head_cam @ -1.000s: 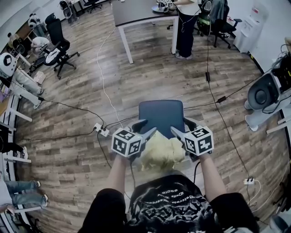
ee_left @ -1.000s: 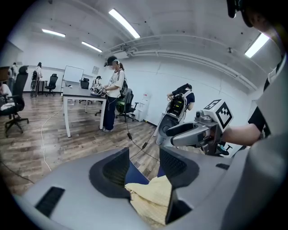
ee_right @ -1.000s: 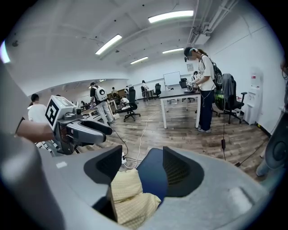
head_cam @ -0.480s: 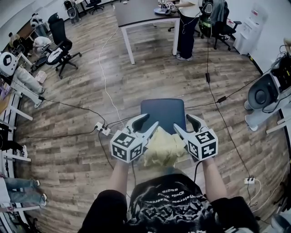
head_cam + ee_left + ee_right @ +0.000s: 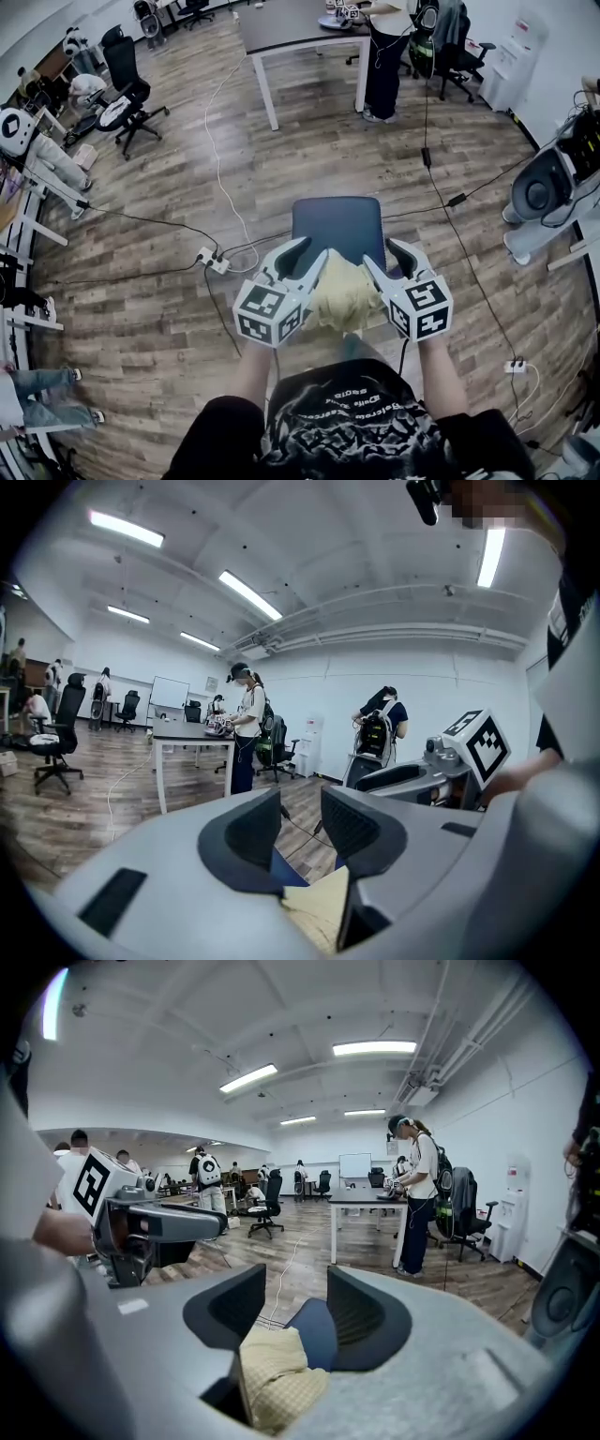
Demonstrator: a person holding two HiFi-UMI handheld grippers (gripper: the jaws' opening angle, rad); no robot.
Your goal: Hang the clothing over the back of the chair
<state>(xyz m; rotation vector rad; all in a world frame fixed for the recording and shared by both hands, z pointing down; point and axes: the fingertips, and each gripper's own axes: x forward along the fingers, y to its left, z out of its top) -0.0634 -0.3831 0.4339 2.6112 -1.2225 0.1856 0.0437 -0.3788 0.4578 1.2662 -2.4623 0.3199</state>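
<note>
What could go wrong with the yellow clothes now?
The left gripper and right gripper have just been closing their jaws, with the yellow clothing low between them, not at the tips. It could slip out when lifted. It is also bunched up, so it might land on the blue chair in a heap instead of hanging.

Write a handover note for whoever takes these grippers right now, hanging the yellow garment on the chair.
Left gripper: jaws have just been closing, now pinching the yellow clothing deep between them.
Right gripper: the same.
Clothing: bunched, held up between both grippers at the near edge of the blue chair.
Done: picked up. Left: spread it and drape it over the chair's back.
</note>
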